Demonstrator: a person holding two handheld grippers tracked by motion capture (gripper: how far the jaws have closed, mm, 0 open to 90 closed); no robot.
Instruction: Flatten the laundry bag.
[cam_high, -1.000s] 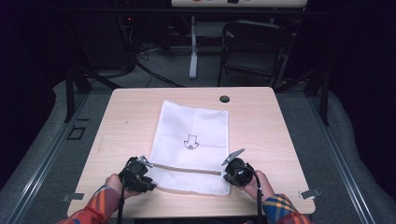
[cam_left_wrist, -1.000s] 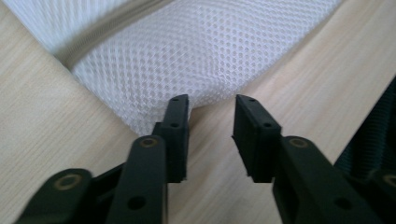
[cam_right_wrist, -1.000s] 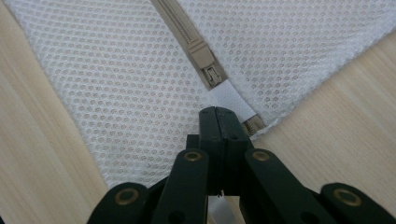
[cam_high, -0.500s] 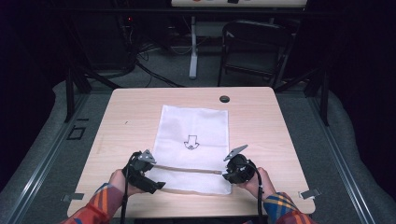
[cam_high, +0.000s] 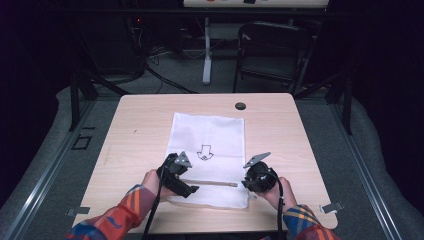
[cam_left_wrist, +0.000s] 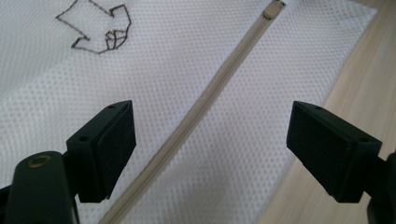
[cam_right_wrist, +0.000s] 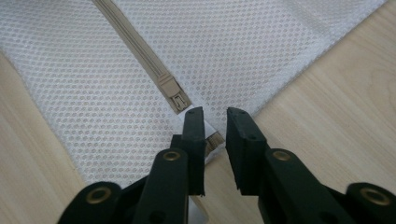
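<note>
A white mesh bag (cam_high: 207, 132) with a drawn arrow (cam_high: 204, 151) lies flat on the wooden table (cam_high: 135, 130). A beige zipper (cam_high: 210, 183) runs across its near end. My left gripper (cam_high: 189, 189) hovers over the zipper's left part. Its jaws (cam_left_wrist: 210, 140) stand wide open after just opening, and the zipper (cam_left_wrist: 205, 98) passes below them untouched. My right gripper (cam_high: 244, 184) is at the bag's right edge. Its jaws (cam_right_wrist: 215, 119) have just been closing to a narrow gap; they straddle the bag's edge right behind the zip slider (cam_right_wrist: 175, 93).
A small black grommet (cam_high: 240, 106) sits in the table near its far edge. Behind the table stand a dark folding chair (cam_high: 270, 50) and a white stand with cables (cam_high: 206, 55). Bare wood lies on both sides of the bag.
The left gripper has slid right along the zipper, from the bag's left edge toward its middle, and its jaws have opened. The right gripper has stayed at the bag's right edge.
</note>
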